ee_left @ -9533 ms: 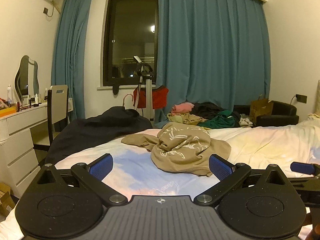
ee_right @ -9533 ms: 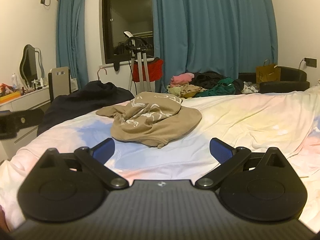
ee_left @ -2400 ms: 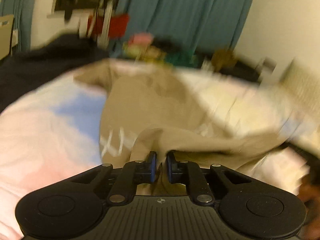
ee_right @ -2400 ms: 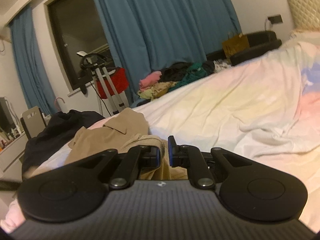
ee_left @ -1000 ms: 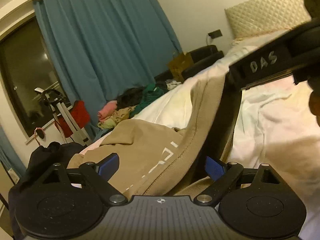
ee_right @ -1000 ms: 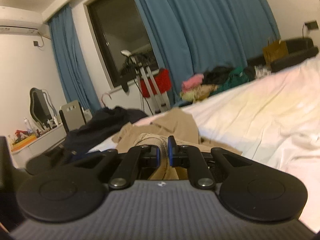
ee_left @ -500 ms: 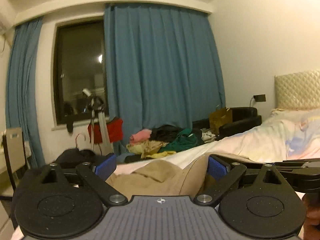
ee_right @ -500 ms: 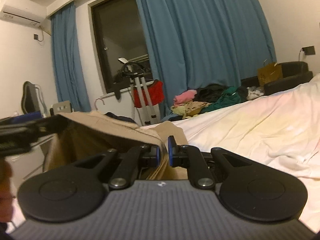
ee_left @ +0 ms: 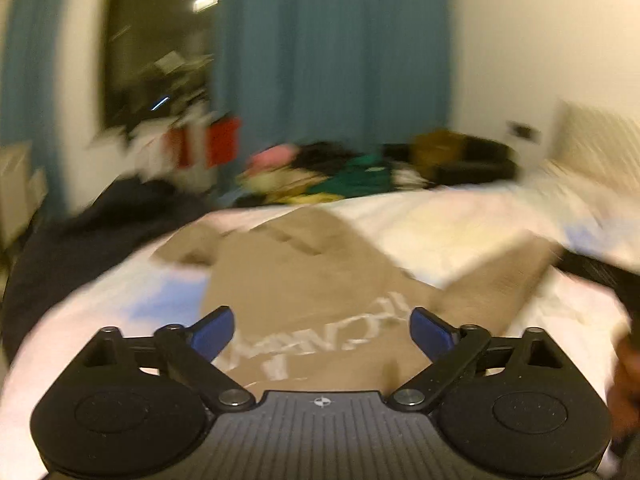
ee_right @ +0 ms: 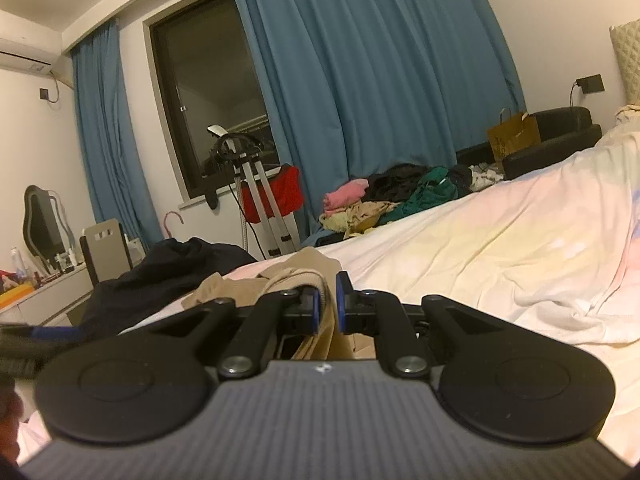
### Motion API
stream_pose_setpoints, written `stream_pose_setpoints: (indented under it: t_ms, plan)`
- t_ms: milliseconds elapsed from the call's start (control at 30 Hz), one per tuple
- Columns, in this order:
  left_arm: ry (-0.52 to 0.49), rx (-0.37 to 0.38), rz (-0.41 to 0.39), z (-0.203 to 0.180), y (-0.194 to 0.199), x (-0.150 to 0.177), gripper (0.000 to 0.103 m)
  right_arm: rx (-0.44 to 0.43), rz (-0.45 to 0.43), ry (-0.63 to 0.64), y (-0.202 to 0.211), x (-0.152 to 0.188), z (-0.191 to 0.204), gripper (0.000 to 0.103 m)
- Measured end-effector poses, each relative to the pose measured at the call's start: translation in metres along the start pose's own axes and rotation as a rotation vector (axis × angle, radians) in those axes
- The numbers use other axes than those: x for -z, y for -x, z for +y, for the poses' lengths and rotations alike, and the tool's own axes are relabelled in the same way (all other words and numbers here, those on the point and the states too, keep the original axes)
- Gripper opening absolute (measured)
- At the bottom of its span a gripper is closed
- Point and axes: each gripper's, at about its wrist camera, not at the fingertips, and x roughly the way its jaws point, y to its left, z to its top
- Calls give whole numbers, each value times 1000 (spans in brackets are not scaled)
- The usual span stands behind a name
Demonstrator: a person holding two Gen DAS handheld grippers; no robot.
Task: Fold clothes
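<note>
Right now my right gripper (ee_right: 328, 306) is pinched on a ribbed edge of the tan, white-lettered sweatshirt (ee_left: 312, 292), which spreads ahead of my left gripper (ee_left: 322, 330), whose blue pads stand wide apart, empty, just above the lettering. A raised corner runs off rightward toward the right gripper. Beyond lie the pastel bedsheet (ee_right: 500, 248) and a dark garment heap (ee_right: 168, 268) to the left, neither blocking.

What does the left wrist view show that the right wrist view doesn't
Only the left wrist view shows the tan garment's white lettering, spread flat on the bed, and the open left tool. Only the right wrist view shows the right tool shut on a fold of the tan garment, plus the mirror and air conditioner. Both share the blue curtains, the clothes pile and the dark garment.
</note>
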Motion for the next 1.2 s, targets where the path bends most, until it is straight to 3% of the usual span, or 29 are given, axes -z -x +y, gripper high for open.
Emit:
stream_pose_setpoints:
  t_ms: [100,200,267,333,400,500,600,733,800,900,1033,1133,1200]
  plan:
    - [-199,-29,47,-37,-21,15,98,0,-7,-13,2,-1,-3,11]
    - [-302,-149,117,-58,-46,36,97,1,-24,-21,6,-1,-4,11]
    - [-262,-204,141,-54,-50,40,96,2,-30,-21,7,-1,-4,11]
    - [-147,-211,132,-38,-46,34,95,4,-29,-21,6,-2,-5,11]
    - [-29,-190,91,-18,-28,27,95,8,-26,-27,6,-2,-7,11]
    - [15,-135,56,-7,-14,18,98,2,-28,-33,7,-2,-7,11]
    - [-42,-81,104,-12,-26,16,98,-7,-42,-31,9,-3,-6,11]
    - [-210,-105,161,-29,-53,30,97,-13,-65,-31,12,-5,-5,11]
    - [-231,-113,168,-30,-64,38,97,-16,-77,-30,14,-6,-5,11]
    - [-215,-172,182,-26,-71,42,97,-16,-89,-38,15,-7,-6,11]
    - [-248,-306,234,-22,-83,49,98,-7,-103,-21,16,-7,-4,11]
    - [-320,-339,256,-28,-78,54,97,11,-99,-1,13,-5,-2,11]
    - [-348,-322,246,-33,-66,53,97,31,-83,7,8,-3,-3,11]
